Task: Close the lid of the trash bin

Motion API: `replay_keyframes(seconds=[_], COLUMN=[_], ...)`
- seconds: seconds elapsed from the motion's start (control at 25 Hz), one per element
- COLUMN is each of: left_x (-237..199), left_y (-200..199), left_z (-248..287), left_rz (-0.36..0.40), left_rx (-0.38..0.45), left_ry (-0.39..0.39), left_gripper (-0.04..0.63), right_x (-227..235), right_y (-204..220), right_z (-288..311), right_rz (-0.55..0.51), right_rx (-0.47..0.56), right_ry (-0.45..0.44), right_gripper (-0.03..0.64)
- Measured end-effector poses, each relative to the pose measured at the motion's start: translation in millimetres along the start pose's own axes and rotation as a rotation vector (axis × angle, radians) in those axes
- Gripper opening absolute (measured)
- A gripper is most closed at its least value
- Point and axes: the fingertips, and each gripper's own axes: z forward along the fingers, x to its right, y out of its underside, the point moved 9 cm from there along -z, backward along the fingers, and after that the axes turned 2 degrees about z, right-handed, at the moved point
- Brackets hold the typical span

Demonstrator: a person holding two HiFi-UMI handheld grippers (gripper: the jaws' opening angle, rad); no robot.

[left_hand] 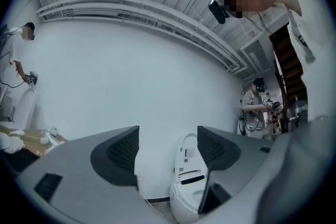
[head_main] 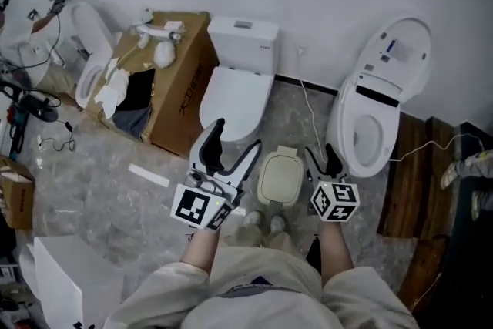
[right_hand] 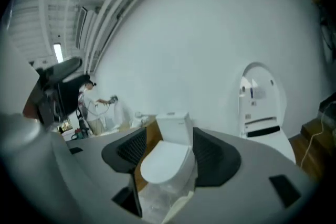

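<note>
My left claw (head_main: 233, 144) is raised in front of me with its jaws apart and nothing between them; in the left gripper view only the open-lidded toilet (left_hand: 189, 181) shows beyond them. My right claw (head_main: 323, 162) also has its jaws apart with nothing held, and the closed white toilet (right_hand: 165, 157) shows in the gap. The small beige trash bin (head_main: 280, 178) stands on the floor just beyond both claws, between the two toilets, touched by neither. Its lid lies flat on top.

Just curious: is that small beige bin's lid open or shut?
Shut: the trash bin lid lies flat on top, no opening visible.
</note>
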Motion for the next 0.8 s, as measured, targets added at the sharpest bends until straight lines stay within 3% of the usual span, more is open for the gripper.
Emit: replay_keyframes(seconds=[0.12,0.24,0.4,0.56,0.8], left_x=[8.6,16.8,30.4,43.5,56.2], left_y=[-21.3,-34.5,-41.7,-45.2,-57.0], left_z=[-14.7,-25.8,-30.6,-28.7,-22.0], left_rz=[-0.015,-0.05,-0.096,-0.096,-0.06], left_rx=[0.026,0.036,0.056,0.081,0.119], left_ry=[0.003,0.004,0.019,0.058,0.098], left_gripper=[0.324,0.324,0.324,0.324,0.323], right_x=[-22.7,-47.1,-72.9,-84.5,-84.1], right_y=[-60.0,-92.0,-108.2,-107.4,-116.1], right_z=[-36.9,-73.3,-114.8,-136.0,-145.7], right_rz=[0.016,-0.011,-0.202,-0.336,-0.333], right_rx=[0.197,0.374,0.549,0.609,0.644], right_ry=[-0.002,-0.03,-0.006,0.026,0.028], right_gripper=[0.277,0.239,0.195,0.181,0.181])
